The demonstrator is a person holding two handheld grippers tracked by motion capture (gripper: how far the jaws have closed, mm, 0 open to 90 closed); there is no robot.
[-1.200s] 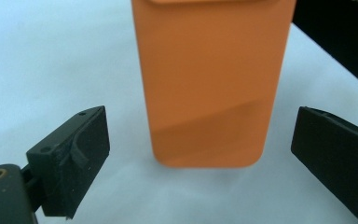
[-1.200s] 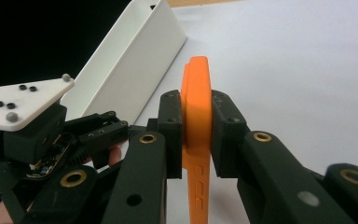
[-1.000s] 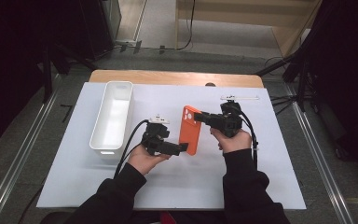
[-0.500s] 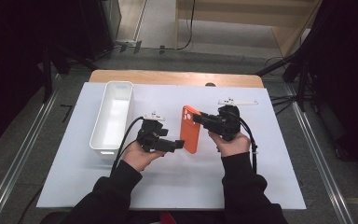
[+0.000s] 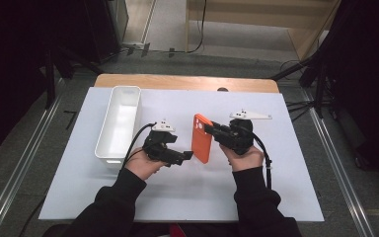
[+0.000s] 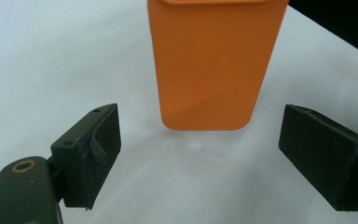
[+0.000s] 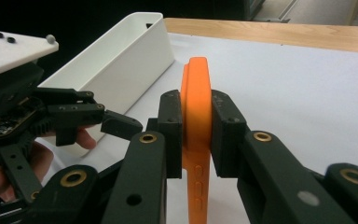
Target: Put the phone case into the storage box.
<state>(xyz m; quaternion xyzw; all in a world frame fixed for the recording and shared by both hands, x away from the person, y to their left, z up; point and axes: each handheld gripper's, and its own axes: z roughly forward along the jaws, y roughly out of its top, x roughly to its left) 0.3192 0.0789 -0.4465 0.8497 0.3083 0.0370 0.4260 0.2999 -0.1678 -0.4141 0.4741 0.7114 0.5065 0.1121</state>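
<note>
Clamping the orange phone case (image 7: 196, 107) on its flat faces, the right tool (image 7: 196, 135) held it upright. Thin, light and probably flexible, it looked best gripped mid-edge, while the left tool (image 6: 200, 154) stood apart, touching nothing.

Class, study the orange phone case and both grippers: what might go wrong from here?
1. The right gripper pinches the orange phone case only by its thin edge; it may twist or slip out.
2. The left gripper stands open, its pads clear of the case's end; closing now could miss or knock it.
</note>
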